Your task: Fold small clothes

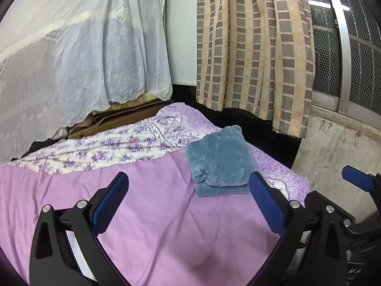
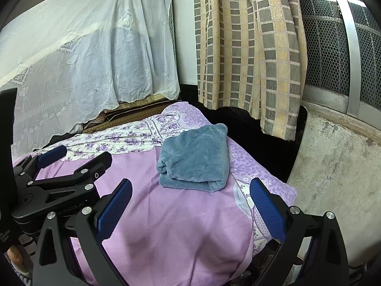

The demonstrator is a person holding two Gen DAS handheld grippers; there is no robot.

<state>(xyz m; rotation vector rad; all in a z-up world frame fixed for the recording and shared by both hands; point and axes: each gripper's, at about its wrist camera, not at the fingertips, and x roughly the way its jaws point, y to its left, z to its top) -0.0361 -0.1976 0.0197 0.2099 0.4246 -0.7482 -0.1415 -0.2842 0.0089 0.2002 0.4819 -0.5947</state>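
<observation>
A fluffy blue-grey garment (image 1: 220,160) (image 2: 194,158) lies folded into a thick rectangle on the purple sheet (image 1: 154,214) (image 2: 178,226), near the bed's far right corner. My left gripper (image 1: 189,186) is open, hovering over the sheet just short of the garment, holding nothing. My right gripper (image 2: 190,190) is open too, its fingers spread below the folded garment and apart from it. The right gripper's blue pad (image 1: 356,178) shows at the right edge of the left wrist view. The left gripper (image 2: 76,157) appears at the left of the right wrist view.
A white cloth with purple flowers (image 1: 107,147) (image 2: 123,140) lies across the bed's far side. Behind hang a white lace drape (image 1: 71,59) and a checked curtain (image 1: 254,47). A rough concrete wall (image 2: 333,178) and meshed window (image 2: 333,47) stand to the right.
</observation>
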